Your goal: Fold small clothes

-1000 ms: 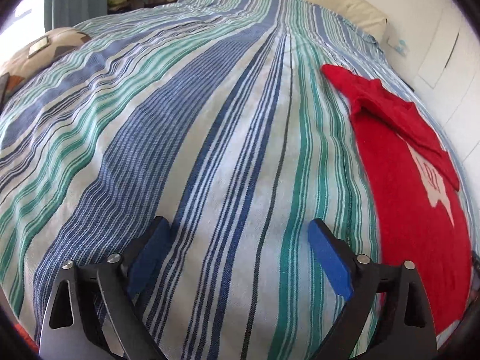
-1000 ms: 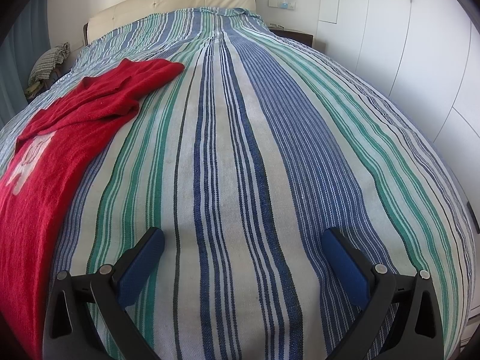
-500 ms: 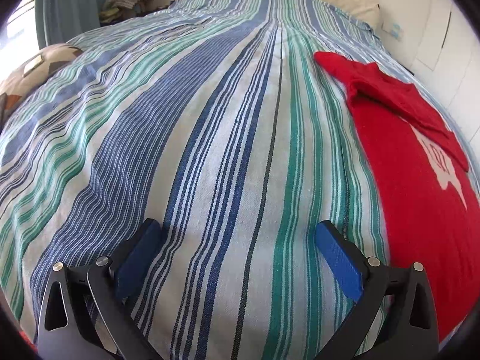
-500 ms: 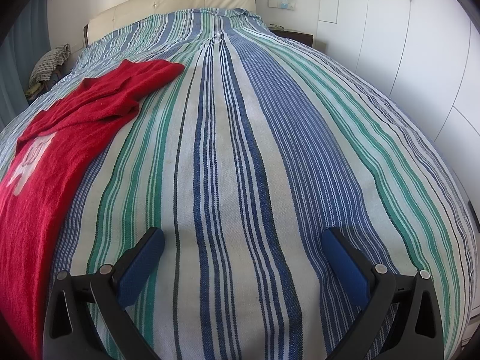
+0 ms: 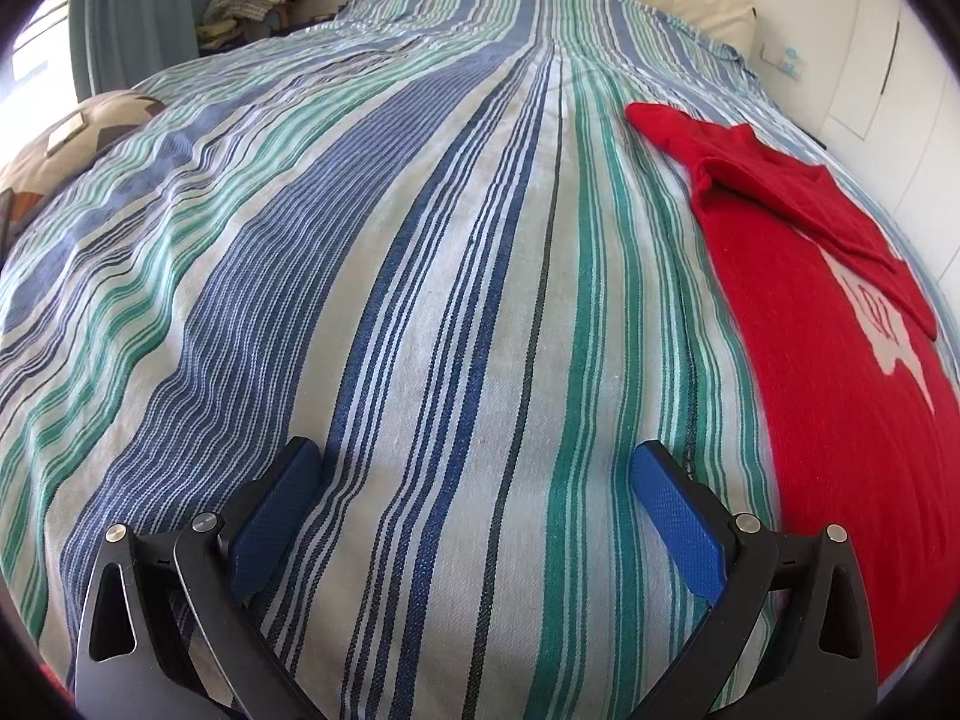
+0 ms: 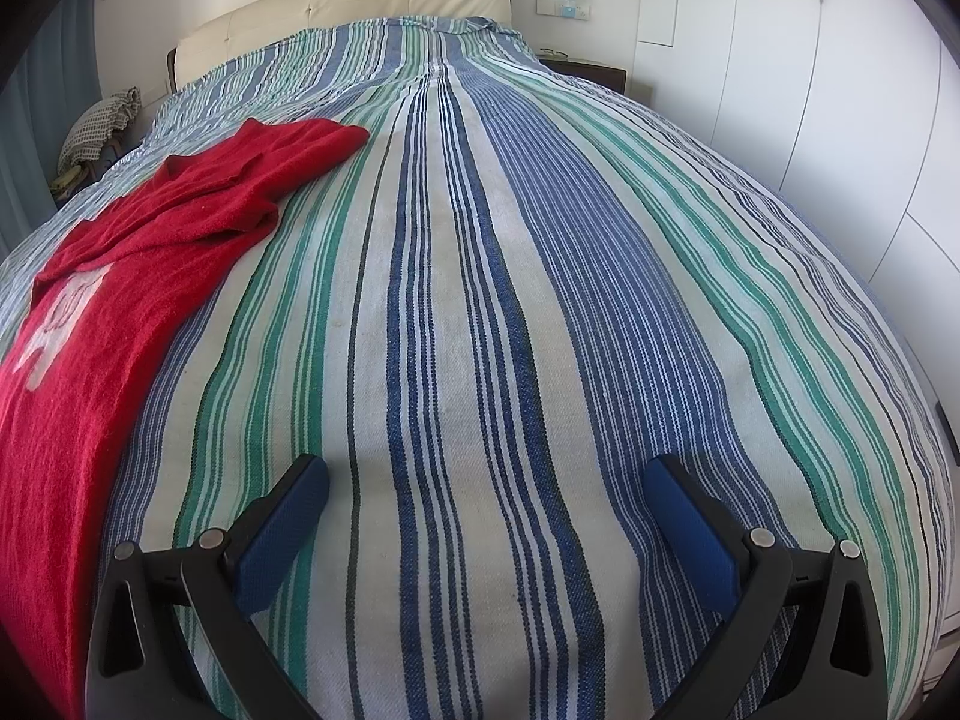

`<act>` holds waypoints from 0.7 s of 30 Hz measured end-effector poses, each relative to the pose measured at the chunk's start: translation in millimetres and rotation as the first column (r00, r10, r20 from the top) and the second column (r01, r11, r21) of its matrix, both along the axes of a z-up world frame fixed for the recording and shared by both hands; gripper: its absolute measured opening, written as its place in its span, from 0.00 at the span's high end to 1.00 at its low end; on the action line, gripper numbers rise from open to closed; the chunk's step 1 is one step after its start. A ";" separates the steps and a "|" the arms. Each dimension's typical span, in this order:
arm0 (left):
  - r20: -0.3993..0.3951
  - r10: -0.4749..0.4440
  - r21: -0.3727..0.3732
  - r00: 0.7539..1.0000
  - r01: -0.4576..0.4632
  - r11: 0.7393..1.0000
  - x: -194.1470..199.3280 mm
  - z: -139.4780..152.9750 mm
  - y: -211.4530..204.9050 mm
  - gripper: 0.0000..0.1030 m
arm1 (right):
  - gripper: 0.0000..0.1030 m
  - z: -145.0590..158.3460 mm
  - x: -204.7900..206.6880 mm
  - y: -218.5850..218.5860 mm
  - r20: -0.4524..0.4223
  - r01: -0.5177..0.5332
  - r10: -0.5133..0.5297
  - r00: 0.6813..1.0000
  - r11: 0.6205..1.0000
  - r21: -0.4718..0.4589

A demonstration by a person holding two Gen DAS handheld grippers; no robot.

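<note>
The bed fills both my views, its striped cover running away toward the headboard. On it lies the red top, spread flat with its long axis along the stripes. One sleeve is folded across the chest near the far end, and a pale print shows mid-body. The near hem runs out of frame in both views.

The top lies to the right of my left gripper and to the left of my right gripper, so it sits between my two hands. In the left view its edge is just beside the right finger; in the right view a band of bare cover separates them, so I judge the left hand nearer.

Both grippers are spread wide and hold nothing, over bare cover. To start a fold, I judge each must swing inward to the cloth's edge.
</note>
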State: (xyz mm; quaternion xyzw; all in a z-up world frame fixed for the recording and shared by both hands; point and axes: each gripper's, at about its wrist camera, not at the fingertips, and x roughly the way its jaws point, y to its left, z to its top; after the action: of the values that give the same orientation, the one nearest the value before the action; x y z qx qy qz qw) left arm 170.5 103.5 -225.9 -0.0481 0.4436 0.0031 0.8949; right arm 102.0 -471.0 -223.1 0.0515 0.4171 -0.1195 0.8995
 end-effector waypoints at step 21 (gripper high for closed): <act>0.005 -0.003 0.017 1.000 0.003 1.000 1.8 -1.8 -2.3 0.00 | 0.00 -0.2 0.2 0.0 0.000 0.000 0.000 1.000 1.000 0.001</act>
State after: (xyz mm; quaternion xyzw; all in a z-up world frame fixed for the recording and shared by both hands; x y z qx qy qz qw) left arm 172.3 101.2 -227.7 -0.0395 0.4415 0.0054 0.8964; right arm 102.2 -471.0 -223.4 0.0519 0.4170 -0.1192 0.8996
